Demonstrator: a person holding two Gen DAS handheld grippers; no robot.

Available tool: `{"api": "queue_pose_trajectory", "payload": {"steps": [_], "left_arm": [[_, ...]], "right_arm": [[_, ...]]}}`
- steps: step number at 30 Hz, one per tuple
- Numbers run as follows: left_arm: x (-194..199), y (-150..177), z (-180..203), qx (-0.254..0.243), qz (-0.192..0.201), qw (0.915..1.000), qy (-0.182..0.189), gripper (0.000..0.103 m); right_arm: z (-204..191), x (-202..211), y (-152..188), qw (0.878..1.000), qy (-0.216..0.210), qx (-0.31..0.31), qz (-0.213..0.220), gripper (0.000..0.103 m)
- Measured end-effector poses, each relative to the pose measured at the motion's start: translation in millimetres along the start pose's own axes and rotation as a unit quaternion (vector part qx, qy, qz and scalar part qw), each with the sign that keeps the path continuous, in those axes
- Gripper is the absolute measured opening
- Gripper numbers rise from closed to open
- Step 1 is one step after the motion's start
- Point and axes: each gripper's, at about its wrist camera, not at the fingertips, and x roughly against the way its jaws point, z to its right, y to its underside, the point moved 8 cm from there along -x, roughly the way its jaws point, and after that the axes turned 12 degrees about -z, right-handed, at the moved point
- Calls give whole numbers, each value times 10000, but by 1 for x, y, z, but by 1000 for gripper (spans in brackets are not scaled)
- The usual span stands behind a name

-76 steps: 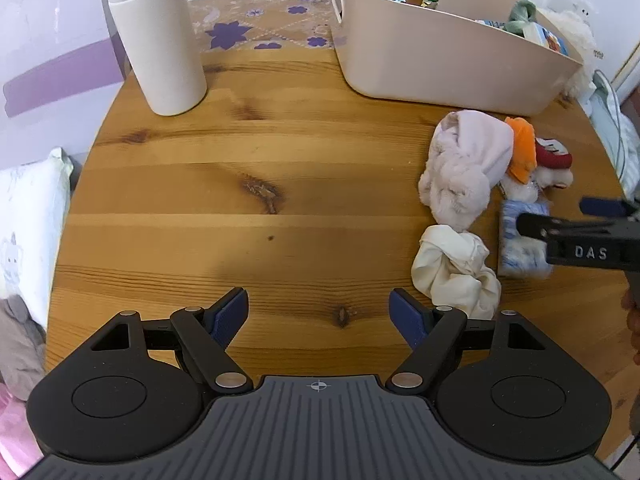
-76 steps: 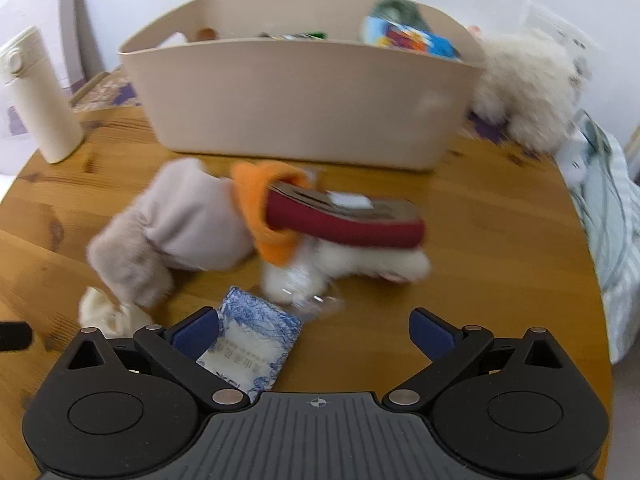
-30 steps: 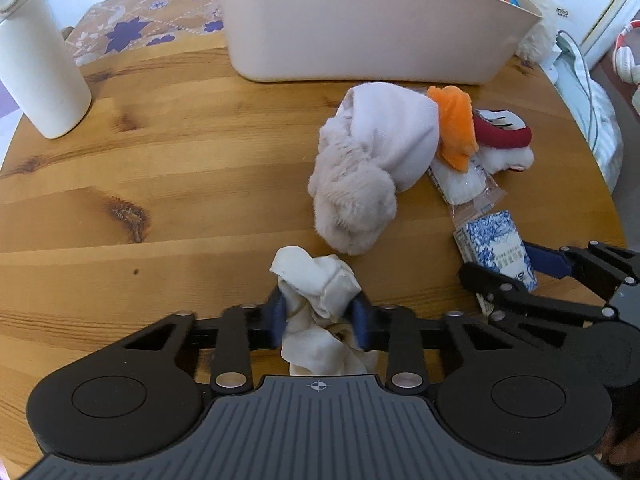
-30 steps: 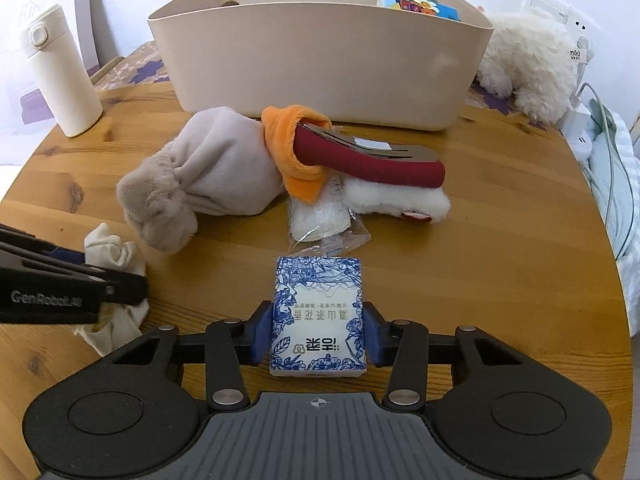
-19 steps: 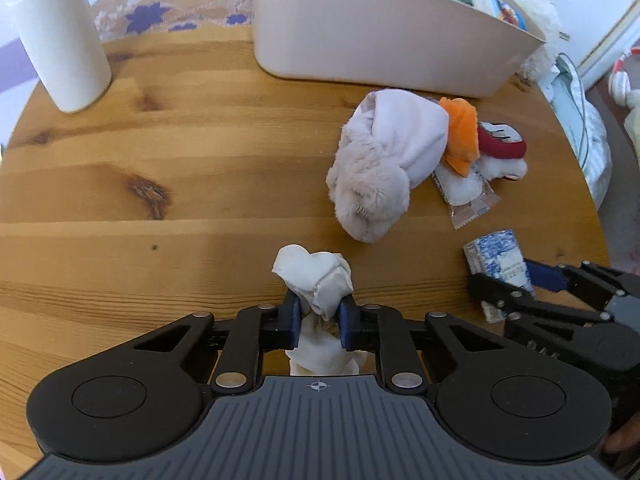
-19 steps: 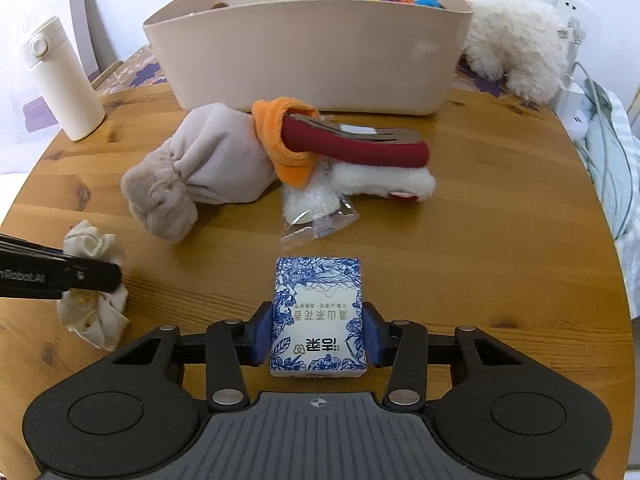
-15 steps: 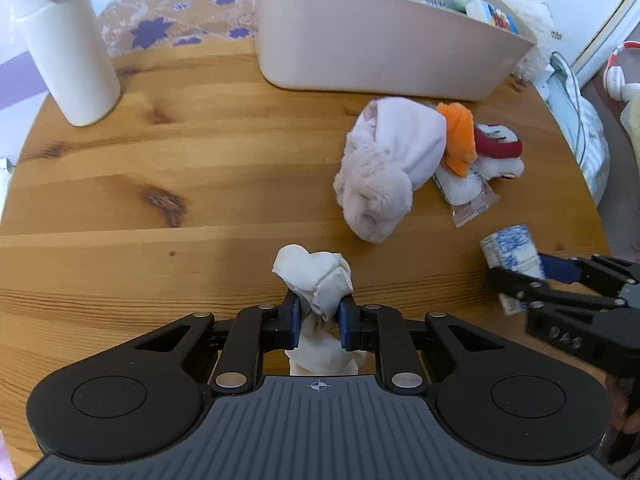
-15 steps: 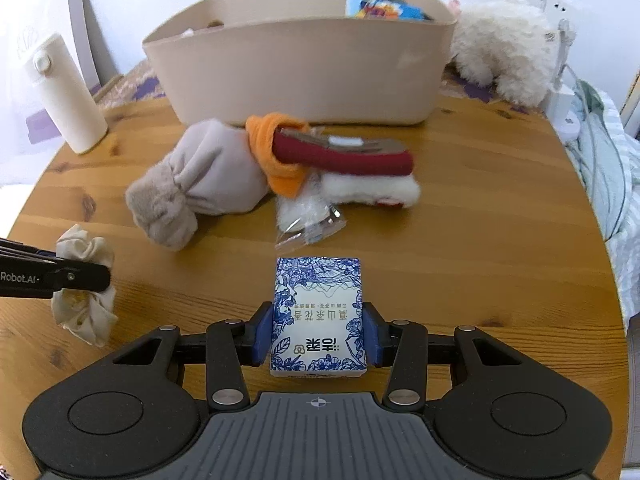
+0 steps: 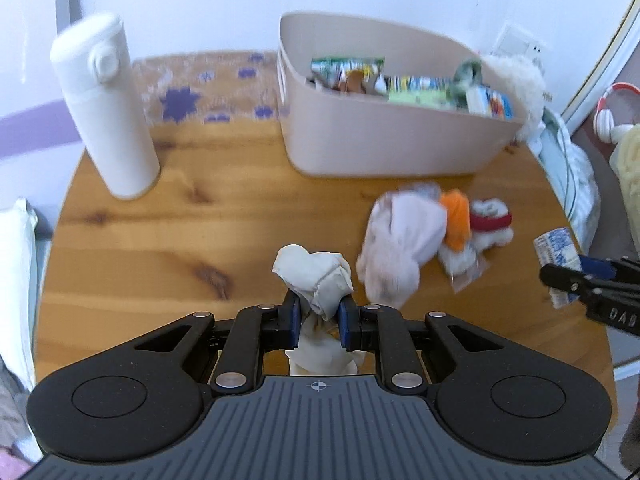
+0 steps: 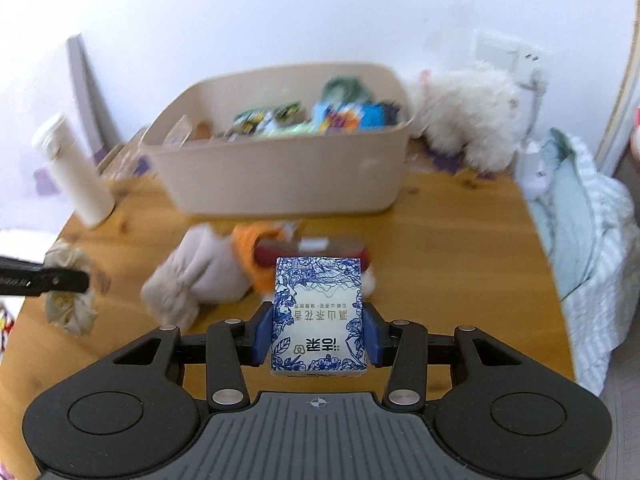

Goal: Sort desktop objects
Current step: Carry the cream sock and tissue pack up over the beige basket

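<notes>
Both grippers are loaded, and the relation that governs the next move is where the beige bin (image 10: 280, 176) lies from each load: ahead of both, at the far side of the worktop (image 9: 224, 224), open side up and already part full of packets.

The left gripper (image 9: 319, 320) has its jaws closed narrow on a cream scrunchie (image 9: 314, 276), which bulges above the pads and hangs below them, clear of the wood. From this gripper the bin sits ahead and to the right.

The right gripper (image 10: 318, 340) has its jaws clamped on the two long sides of a blue-and-white tissue pack (image 10: 318, 320). The pack's long axis runs forward along the fingers, pointing almost straight at the bin's near wall. The right gripper appears to have the more direct line; the left must cross toward the right.

Between the grippers and the bin lie a pale plush hat (image 9: 400, 236), an orange item (image 9: 456, 216), a red-and-white item (image 9: 490, 220) and a clear wrapper (image 9: 468, 272), bunched together and touching. Both loads probably need to pass above this cluster and over the bin's rim.

A white flask (image 9: 108, 112) stands upright at far left, well apart from the bin. A white plush toy (image 10: 468, 120) sits just beside the bin's right end.
</notes>
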Motion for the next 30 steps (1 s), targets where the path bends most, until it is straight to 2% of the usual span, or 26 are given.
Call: {"api": "queue_pose_trajectory", "payload": {"steps": [4,10,14,17,24,30], "left_arm": [[16,-28,0,-96,285,9995,-20,18],[36,-77,1,-205,723,9971,-89,18],[43,-108,6,-151,891,9959,-19,18],[45,-127,13,-213,1011,9946,-116,18],[36,-168,33,-342,1173,9922,-241,18],[3,-190,51,-340,987,9939,-364,18]], "right_arm": [[15,10,-28,9995,-22,-245,182,42],[24,24,-82,9981,103,-39,600,42],[24,30,-116,9960,185,178,855,42],[21,29,-138,9945,221,327,968,42],[1,18,-175,9904,270,787,1101,42],[-28,-12,-193,9847,275,1374,1038,42]]}}
